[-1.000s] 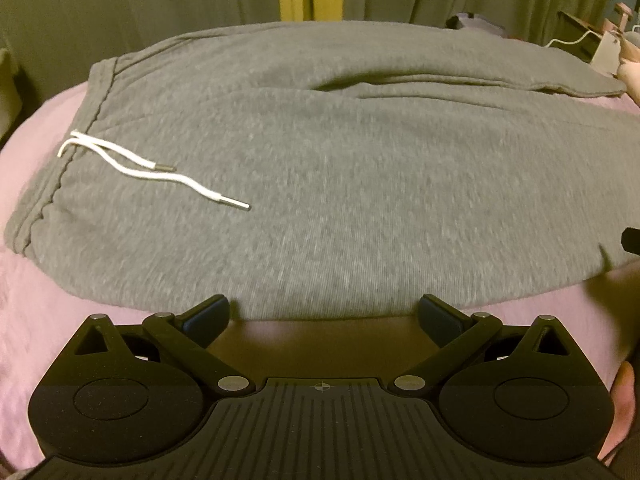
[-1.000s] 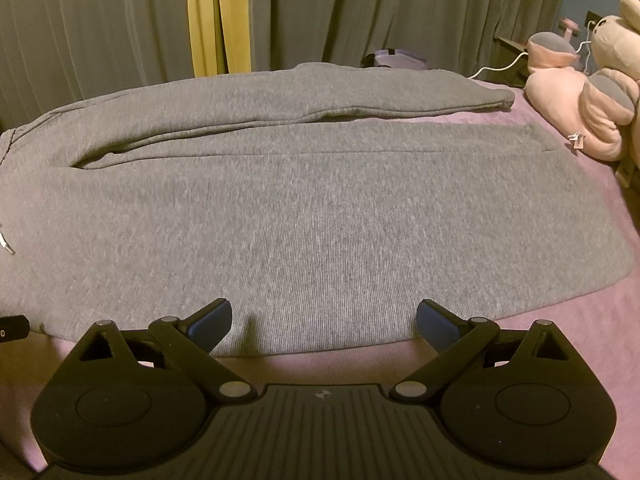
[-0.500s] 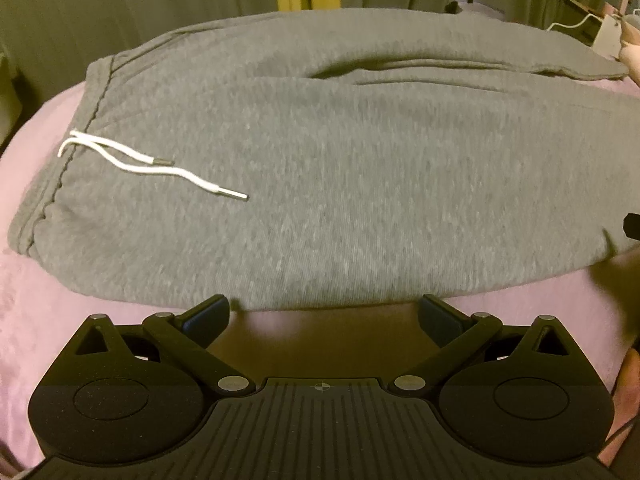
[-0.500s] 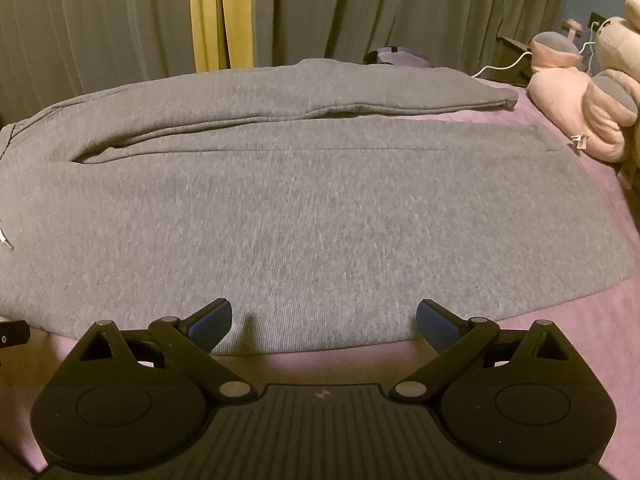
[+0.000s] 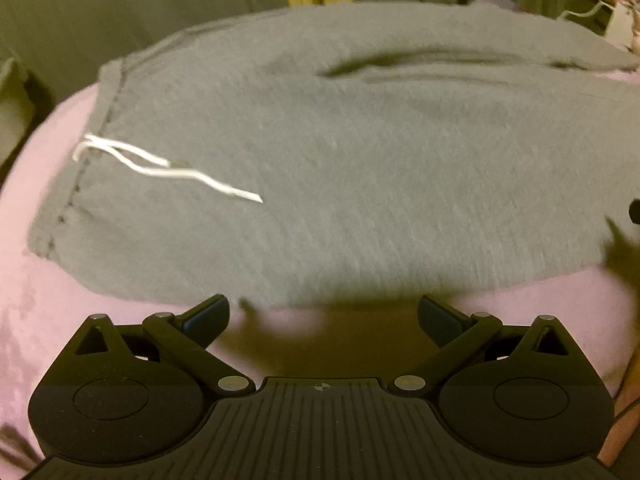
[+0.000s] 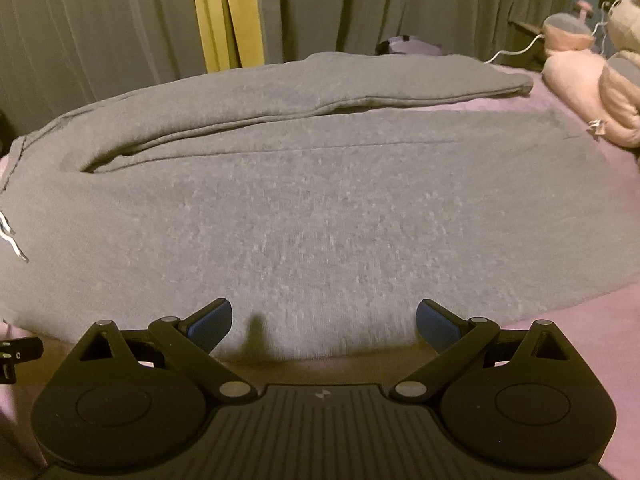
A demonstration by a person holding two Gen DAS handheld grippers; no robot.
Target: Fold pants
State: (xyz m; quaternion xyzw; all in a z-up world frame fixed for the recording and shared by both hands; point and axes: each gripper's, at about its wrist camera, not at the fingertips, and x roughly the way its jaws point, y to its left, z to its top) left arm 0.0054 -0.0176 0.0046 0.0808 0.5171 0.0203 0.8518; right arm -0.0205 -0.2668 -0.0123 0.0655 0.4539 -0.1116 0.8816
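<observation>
Grey sweatpants lie flat across a pink bed, waistband at the left with a white drawstring, legs running to the right. The far leg lies folded along the back edge. My left gripper is open and empty, just short of the near hem by the waist. My right gripper is open and empty, its fingertips over the near edge of the front leg.
The pink bed sheet shows at the front and sides. Pink plush toys sit at the right by a white cable. Grey curtains with a yellow strip hang behind the bed.
Both grippers have drifted slightly; the left view is blurred from motion and sits a little further back from the hem. The right gripper has edged forward over the leg's near edge.
</observation>
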